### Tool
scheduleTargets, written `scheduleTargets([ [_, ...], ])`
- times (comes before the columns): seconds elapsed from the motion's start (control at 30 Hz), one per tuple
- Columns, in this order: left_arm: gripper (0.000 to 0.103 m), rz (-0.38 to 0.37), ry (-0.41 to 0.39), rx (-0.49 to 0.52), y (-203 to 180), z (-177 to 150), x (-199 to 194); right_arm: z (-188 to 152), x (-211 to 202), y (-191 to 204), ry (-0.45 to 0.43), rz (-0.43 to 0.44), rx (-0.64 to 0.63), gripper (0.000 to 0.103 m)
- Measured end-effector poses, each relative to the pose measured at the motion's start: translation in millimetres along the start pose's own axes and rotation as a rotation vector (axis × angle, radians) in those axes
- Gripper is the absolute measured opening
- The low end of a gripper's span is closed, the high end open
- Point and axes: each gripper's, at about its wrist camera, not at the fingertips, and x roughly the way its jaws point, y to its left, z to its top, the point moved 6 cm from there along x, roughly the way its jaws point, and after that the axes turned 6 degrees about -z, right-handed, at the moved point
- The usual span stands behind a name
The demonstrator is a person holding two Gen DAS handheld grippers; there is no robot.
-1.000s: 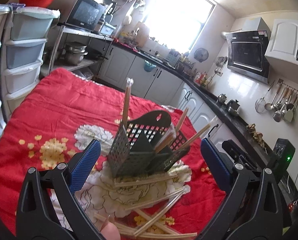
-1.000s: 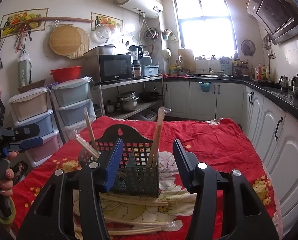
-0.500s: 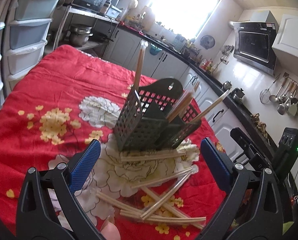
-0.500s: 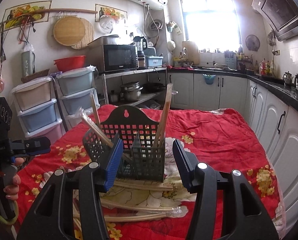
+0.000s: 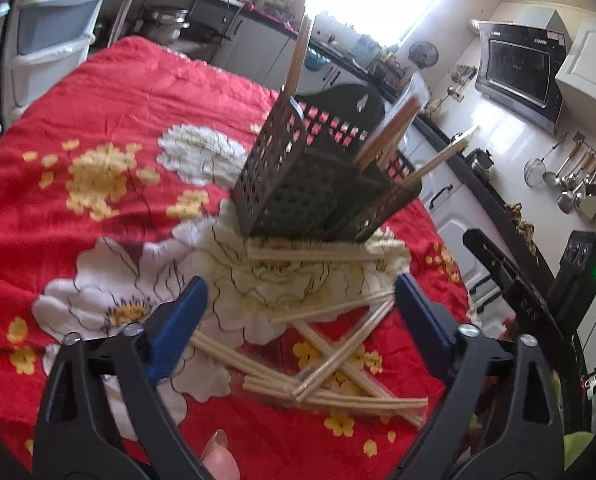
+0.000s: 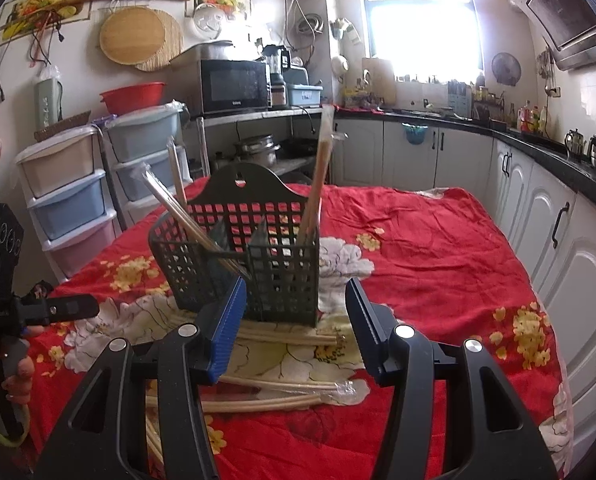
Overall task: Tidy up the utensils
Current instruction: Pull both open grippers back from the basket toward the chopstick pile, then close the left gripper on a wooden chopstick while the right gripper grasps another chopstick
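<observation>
1. Two grippers nearest: left gripper [image 5: 299, 312] unclenched, jaws closing, nothing pressed between the blue pads; right gripper [image 6: 296, 320] half-spread, released, gripping nothing.
2. Just beyond both: wrapped chopsticks [image 5: 329, 354] lying loose and crossed on the red floral cloth [image 5: 110, 92] over the bench.
3. Farther on, mid-bench: dark perforated utensil holder [image 6: 258, 256] standing upright, touching the nearest chopstick pair at its base.
4. Inside the holder: several chopstick pairs [image 6: 319, 184] propped up, leaning outward from separate compartments.
</observation>
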Motion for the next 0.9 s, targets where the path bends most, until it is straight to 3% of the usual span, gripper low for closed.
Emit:
scheduleTargets([
  [0.2,0.066,-0.011,0.063,-0.011,5.1,-15.7,8.8,-7.6,7.8,-4.4,0.031,-0.008,0.004,0.050],
  [0.5,0.052,-0.046,0.129,-0.042,7.8,-32.5,22.3,-14.6,16.9,-9.4,0.069,-0.023,0.010,0.050],
  [0.9,0.041,-0.108,0.174,-0.144,18.3,-35.2,41.1,-26.4,40.7,-26.1,0.150,-0.057,0.031,0.050],
])
